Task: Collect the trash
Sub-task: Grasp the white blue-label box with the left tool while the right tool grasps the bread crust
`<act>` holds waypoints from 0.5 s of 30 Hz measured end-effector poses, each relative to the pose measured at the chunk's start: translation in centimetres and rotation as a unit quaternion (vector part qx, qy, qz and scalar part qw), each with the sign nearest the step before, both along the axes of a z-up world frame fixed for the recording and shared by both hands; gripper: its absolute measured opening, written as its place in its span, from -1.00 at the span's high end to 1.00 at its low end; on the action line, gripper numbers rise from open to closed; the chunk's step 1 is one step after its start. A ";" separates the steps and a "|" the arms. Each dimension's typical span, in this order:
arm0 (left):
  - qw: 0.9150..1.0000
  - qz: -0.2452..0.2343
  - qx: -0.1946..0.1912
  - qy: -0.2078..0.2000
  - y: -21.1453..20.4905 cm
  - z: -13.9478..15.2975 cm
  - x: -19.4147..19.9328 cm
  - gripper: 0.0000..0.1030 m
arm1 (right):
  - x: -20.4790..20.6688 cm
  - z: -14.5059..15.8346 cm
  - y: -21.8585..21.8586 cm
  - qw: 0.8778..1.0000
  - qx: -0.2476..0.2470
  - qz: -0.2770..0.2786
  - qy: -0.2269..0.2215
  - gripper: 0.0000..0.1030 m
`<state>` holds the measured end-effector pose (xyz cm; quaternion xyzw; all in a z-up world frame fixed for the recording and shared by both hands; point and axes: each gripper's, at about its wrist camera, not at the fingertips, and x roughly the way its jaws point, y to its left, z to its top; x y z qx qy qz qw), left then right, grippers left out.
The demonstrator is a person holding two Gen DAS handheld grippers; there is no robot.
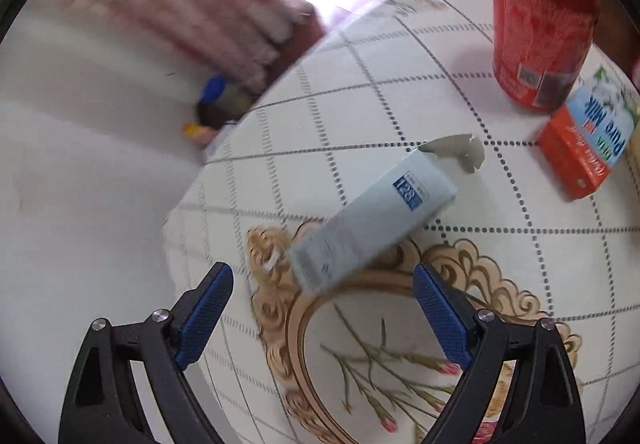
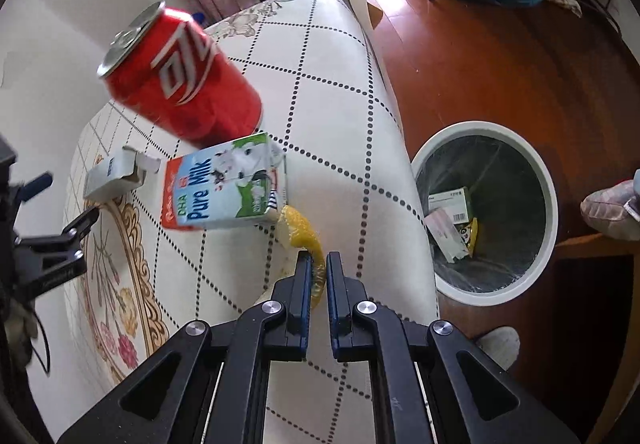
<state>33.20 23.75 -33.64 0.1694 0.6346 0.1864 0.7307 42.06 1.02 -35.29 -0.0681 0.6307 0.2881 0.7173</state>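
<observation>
Right wrist view: right gripper (image 2: 319,264) is clenched on the yellow peel (image 2: 301,224) at the table (image 2: 340,83) edge, beside the milk carton (image 2: 224,187). Bin (image 2: 485,212) sits on the floor just right. Next: lift and carry it over the rim. Left gripper (image 1: 322,284) hangs released above the pale blue box (image 1: 372,217); red can (image 1: 540,31) untouched.

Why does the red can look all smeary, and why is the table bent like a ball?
Left wrist view: the red can and pale box are smeared because that camera is moving. Right wrist view: sharper, but the fisheye lens curves the table and bin; window glare whitens the top.
</observation>
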 end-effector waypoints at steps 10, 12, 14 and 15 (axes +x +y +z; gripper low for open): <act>0.991 -0.086 -0.088 0.059 1.3 -2.4 1.8 -0.06 | 1.2 -0.4 0.7 1.000 -0.011 0.002 0.020 0.85; 0.990 -0.098 -0.069 0.067 0.7 -2.4 1.6 0.07 | 1.1 -0.3 0.8 1.000 -0.013 0.003 0.022 0.85; 0.990 -0.101 -0.071 0.069 0.7 -2.4 1.0 0.26 | 0.8 -0.3 0.9 1.000 -0.015 0.007 0.024 0.85; 0.990 -0.093 -0.077 0.069 0.5 -2.2 0.8 0.30 | 0.6 -0.2 0.9 1.000 -0.016 0.008 0.025 0.85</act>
